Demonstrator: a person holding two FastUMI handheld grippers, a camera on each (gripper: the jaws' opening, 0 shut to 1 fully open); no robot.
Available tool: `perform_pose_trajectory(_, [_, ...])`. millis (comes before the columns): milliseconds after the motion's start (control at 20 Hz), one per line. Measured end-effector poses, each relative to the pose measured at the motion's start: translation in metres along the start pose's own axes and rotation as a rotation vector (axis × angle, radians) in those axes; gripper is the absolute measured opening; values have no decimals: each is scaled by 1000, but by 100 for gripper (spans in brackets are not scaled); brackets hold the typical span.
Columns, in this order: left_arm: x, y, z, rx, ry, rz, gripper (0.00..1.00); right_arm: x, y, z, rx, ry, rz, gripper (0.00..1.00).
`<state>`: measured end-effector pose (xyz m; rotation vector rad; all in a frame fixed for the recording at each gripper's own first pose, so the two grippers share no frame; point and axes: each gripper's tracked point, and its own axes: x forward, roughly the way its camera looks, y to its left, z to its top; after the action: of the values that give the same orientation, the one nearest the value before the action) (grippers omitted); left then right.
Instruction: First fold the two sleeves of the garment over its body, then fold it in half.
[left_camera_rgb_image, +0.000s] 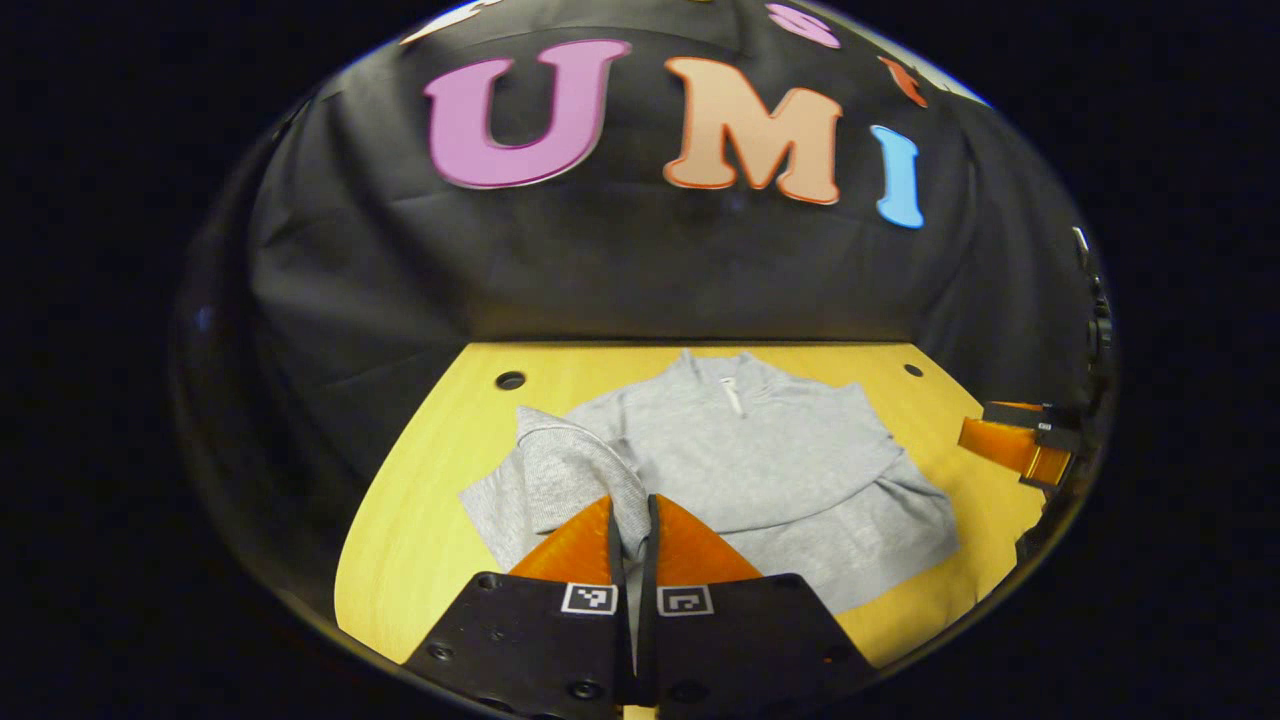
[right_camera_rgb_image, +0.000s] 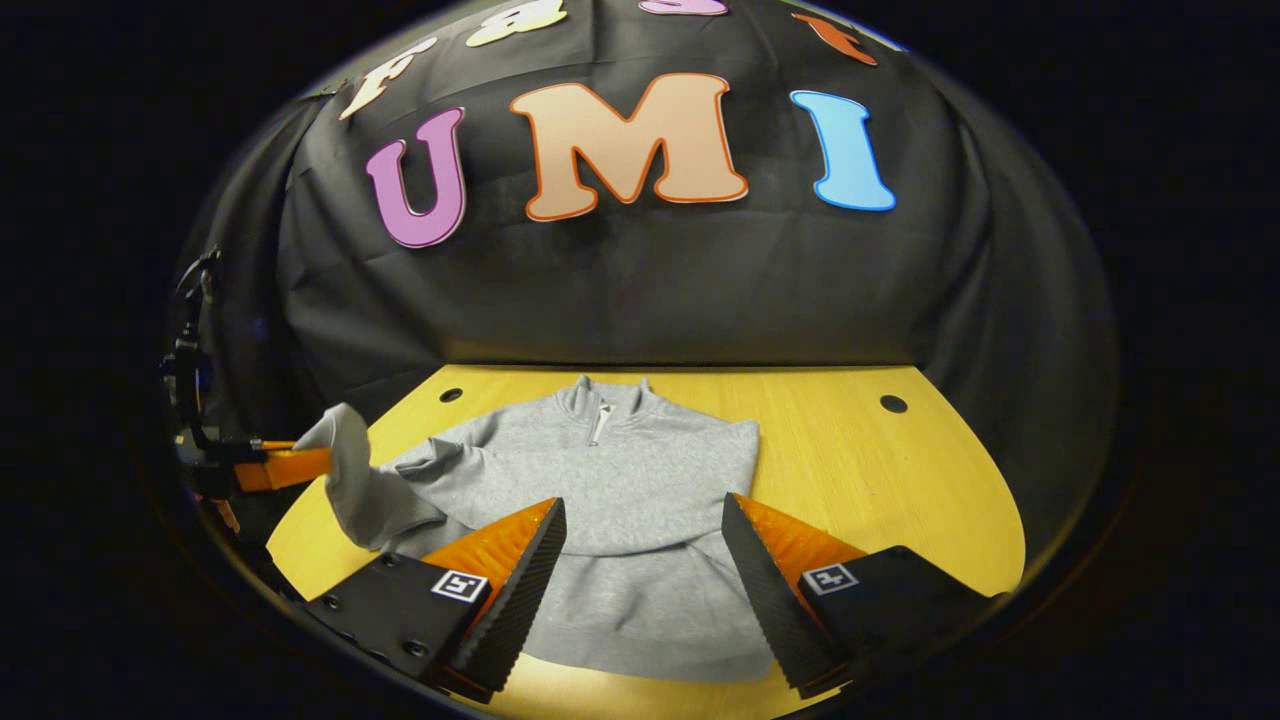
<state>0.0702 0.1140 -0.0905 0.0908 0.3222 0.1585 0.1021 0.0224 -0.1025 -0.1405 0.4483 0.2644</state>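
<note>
- Left tool has its two fingers pinched together on the cuff end of a grey sleeve, with the cloth caught between them.
- From the right gripper view, that same left tool sits at the far left edge of the surface, and the sleeve rises off the wood and hangs from its tip in a loose fold.
- Right tool is spread wide open, gripping nothing, its fingers above the lower part of the sweater.
- From the left gripper view, the right tool shows at the far right, just off the sweater's edge; I cannot tell from there how its fingers stand.
- Grey sweater lies front up on the yellow wooden surface, its zip collar toward the back wall and its hem toward the near edge.
- On the sweater's other side the cloth lies flat over the body, with a curved fold line running across the lower chest.
- Two small dark holes mark the back corners of the surface.
</note>
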Motion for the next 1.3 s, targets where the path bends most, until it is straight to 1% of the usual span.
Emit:
perform_pose_trajectory(50, [9,-19,11,13,-11,-29,0,-2,-7,-2,9,2,-3,98])
perform_pose_trajectory(100, [15,-38,18,21,-22,-58,0,-3,-13,-4,18,6,-8,94])
perform_pose_trajectory(150, [22,-57,28,27,-34,-87,2,-4,-22,-5,25,8,-15,95])
perform_pose_trajectory(200, [27,-76,37,38,-47,-115,0,-3,-30,-8,32,13,-21,94])
perform_pose_trajectory(250, [36,-95,45,49,-59,-140,0,-4,-37,-9,43,16,-25,98])
perform_pose_trajectory(300, [43,-112,54,61,-72,-168,0,-3,-41,-11,54,21,-27,98])
perform_pose_trajectory(350, [51,-129,63,70,-86,-194,0,-3,-49,-13,60,26,-32,95])
perform_pose_trajectory(400, [61,-147,66,80,-92,-222,0,-4,-55,-16,62,32,-38,98])
perform_pose_trajectory(550, [83,-194,74,102,-96,-289,0,-3,-74,-20,63,46,-52,98])
perform_pose_trajectory(600, [91,-212,76,110,-98,-313,0,-3,-79,-22,65,47,-57,94])
perform_pose_trajectory(650, [99,-227,77,121,-94,-331,0,-3,-85,-23,70,50,-62,98])
perform_pose_trajectory(700, [109,-240,76,133,-93,-347,0,-2,-89,-24,77,54,-66,98])
perform_pose_trajectory(750, [118,-253,76,141,-94,-363,0,-2,-96,-26,82,57,-72,94])
perform_pose_trajectory(800, [127,-263,73,146,-91,-370,0,-1,-100,-27,85,61,-79,94])
perform_pose_trajectory(850, [136,-269,69,152,-87,-368,0,-1,-105,-28,92,62,-84,98])
perform_pose_trajectory(900, [144,-276,64,153,-78,-371,0,1,-108,-28,98,64,-87,98])
perform_pose_trajectory(950, [153,-281,60,148,-71,-366,0,0,-112,-30,101,67,-92,94])
perform_pose_trajectory(1000, [163,-283,56,140,-67,-357,0,0,-114,-33,102,70,-97,94])
perform_pose_trajectory(1050, [171,-284,52,134,-62,-345,0,-2,-118,-35,102,75,-102,98])
perform_pose_trajectory(1100, [177,-286,50,123,-66,-336,1,-3,-121,-38,104,78,-106,98])
perform_pose_trajectory(1150, [182,-289,48,112,-65,-338,3,-5,-125,-41,106,83,-112,98])
perform_pose_trajectory(1200, [185,-294,45,102,-62,-354,6,-5,-127,-45,108,90,-119,95])
perform_pose_trajectory(1250, [183,-299,43,94,-55,-367,11,-7,-130,-48,112,98,-123,94])
perform_pose_trajectory(1300, [184,-302,42,89,-53,-384,31,-7,-129,-51,116,101,-127,98])
